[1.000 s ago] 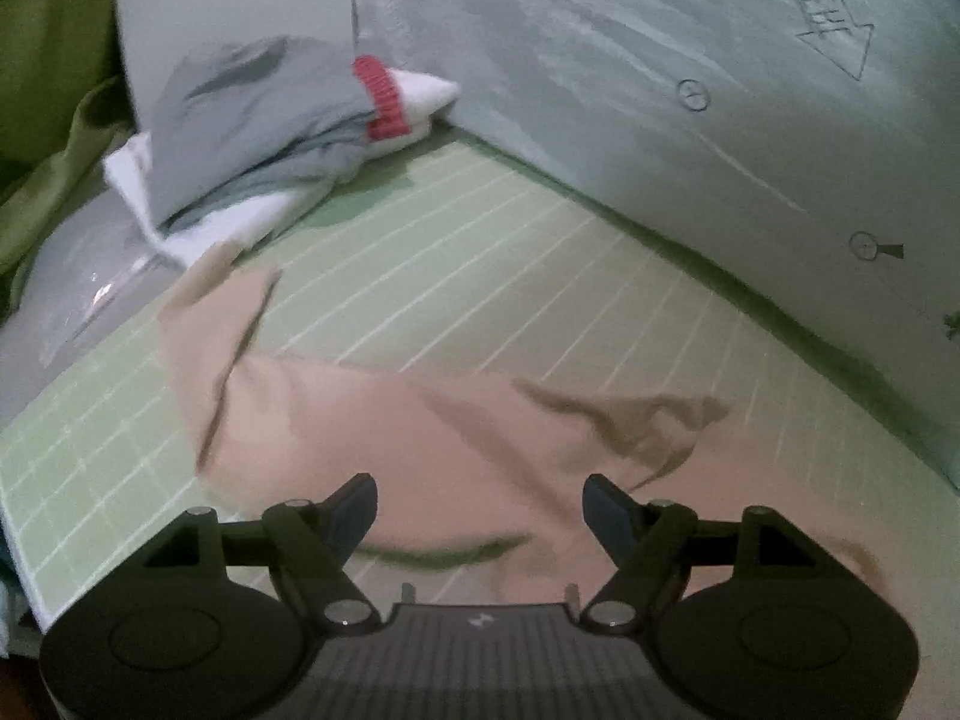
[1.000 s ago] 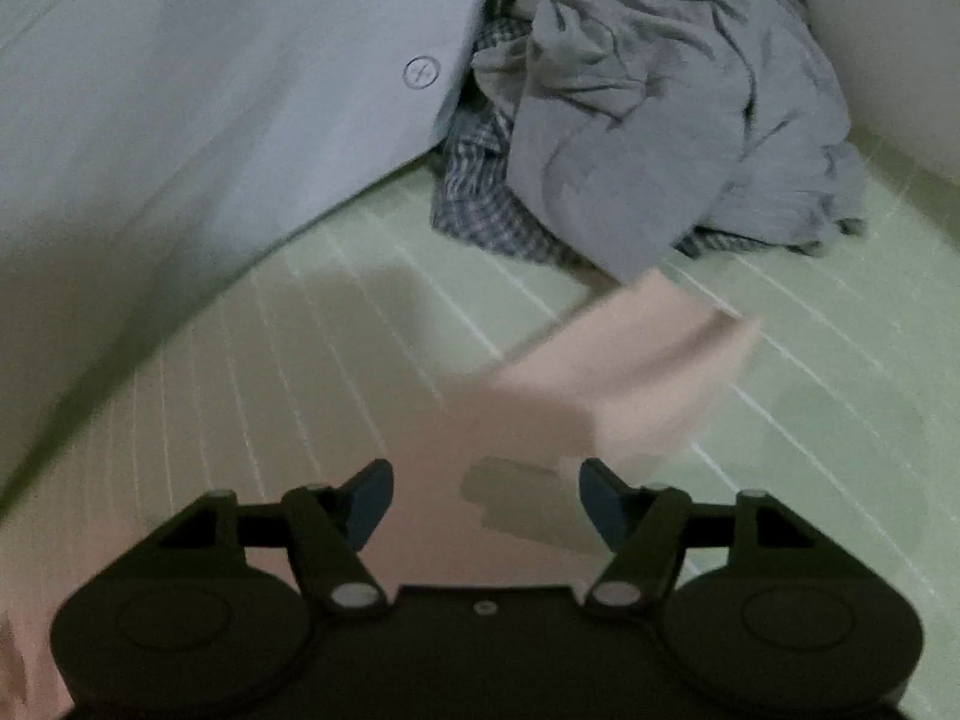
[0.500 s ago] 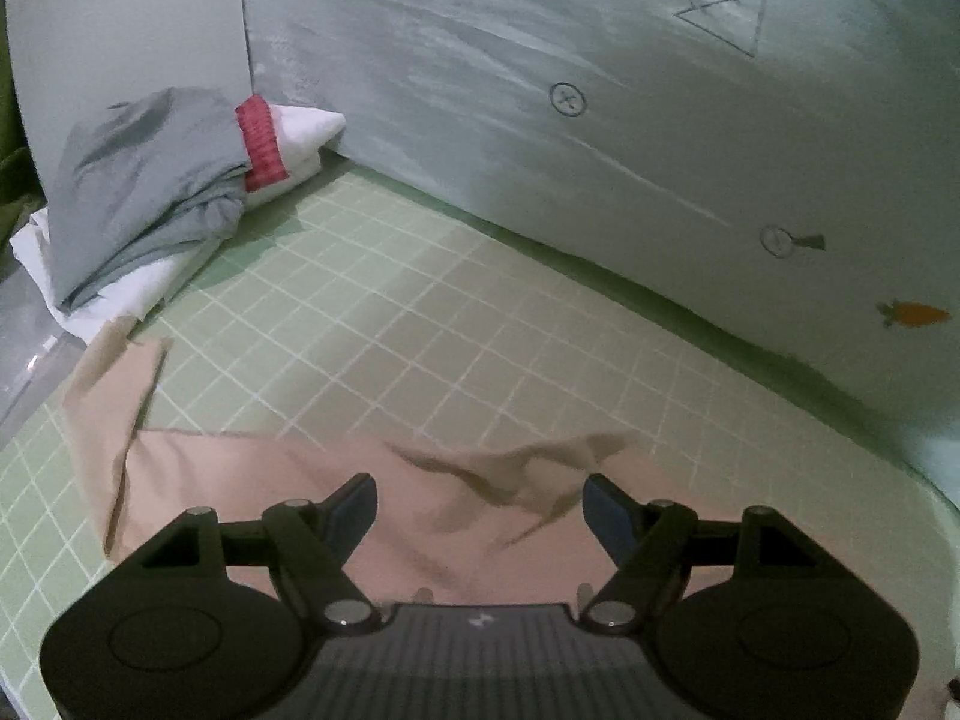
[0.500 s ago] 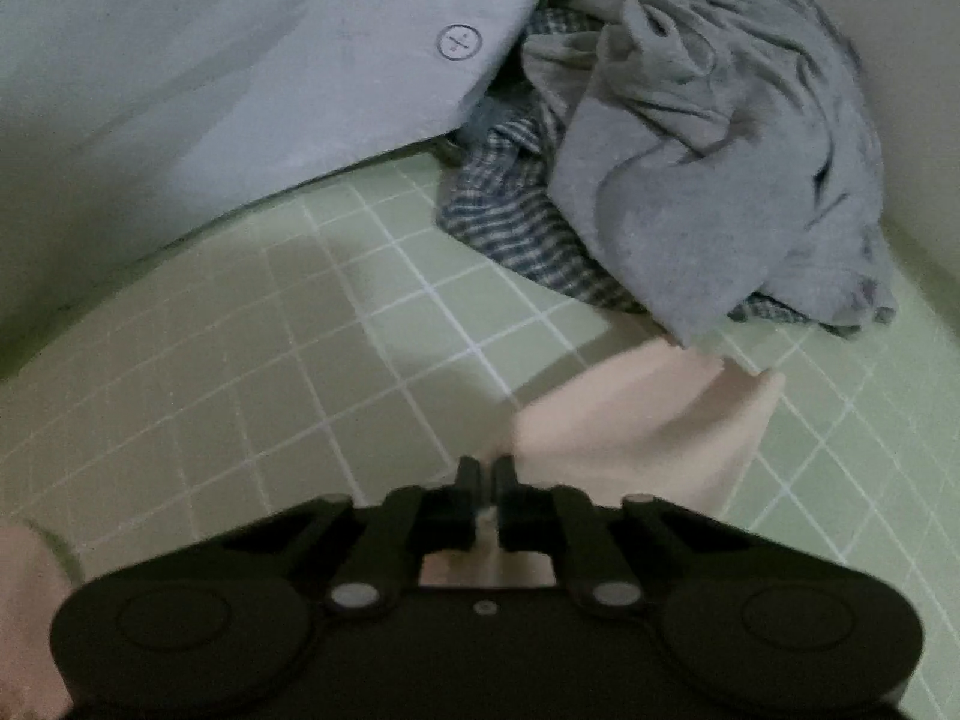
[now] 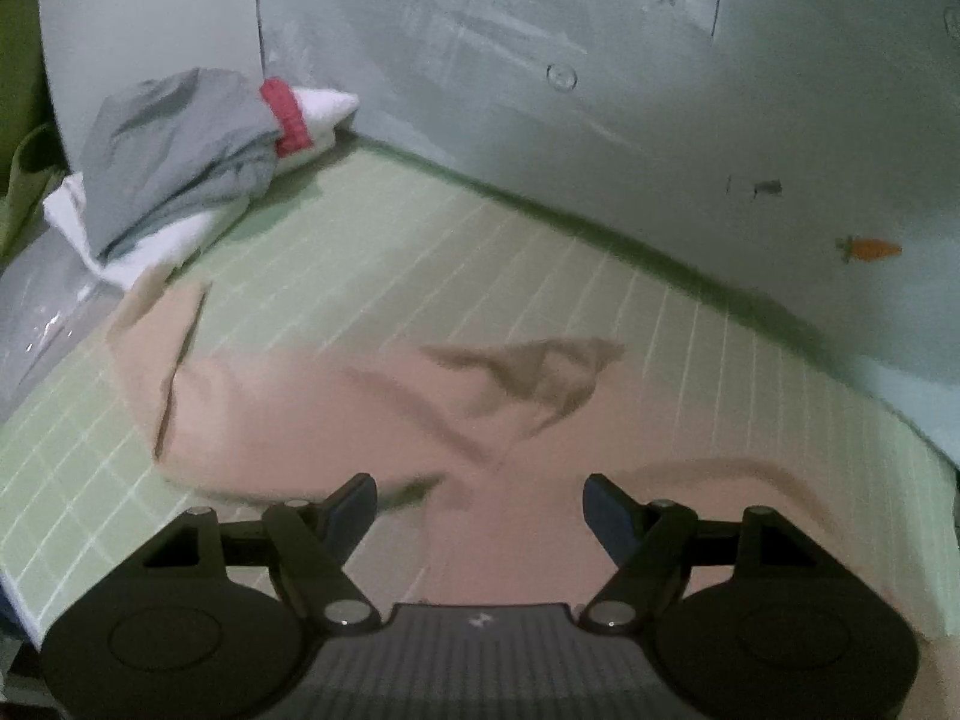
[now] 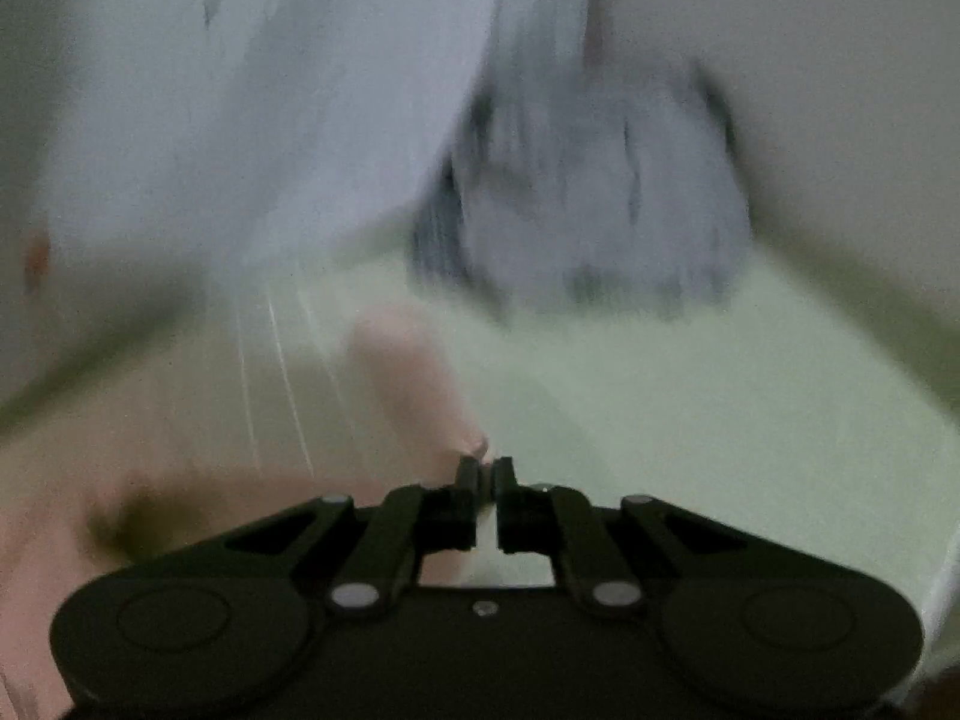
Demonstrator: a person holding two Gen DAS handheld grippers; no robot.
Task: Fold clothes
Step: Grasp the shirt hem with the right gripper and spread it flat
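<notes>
Pink garment (image 5: 336, 408): soft, thin cloth, rumpled into ridges, spread across the green gridded mat (image 5: 456, 252).
Left gripper (image 5: 480, 510): jaws wide apart above the cloth, nothing between the blue pads.
Right gripper (image 6: 486, 474): jaws pinched together on a pink fold; view badly blurred.
Folded stack (image 5: 180, 162): grey over white, red cuff, back-left corner.
Grey heap (image 6: 600, 204): crumpled, smeared.
</notes>
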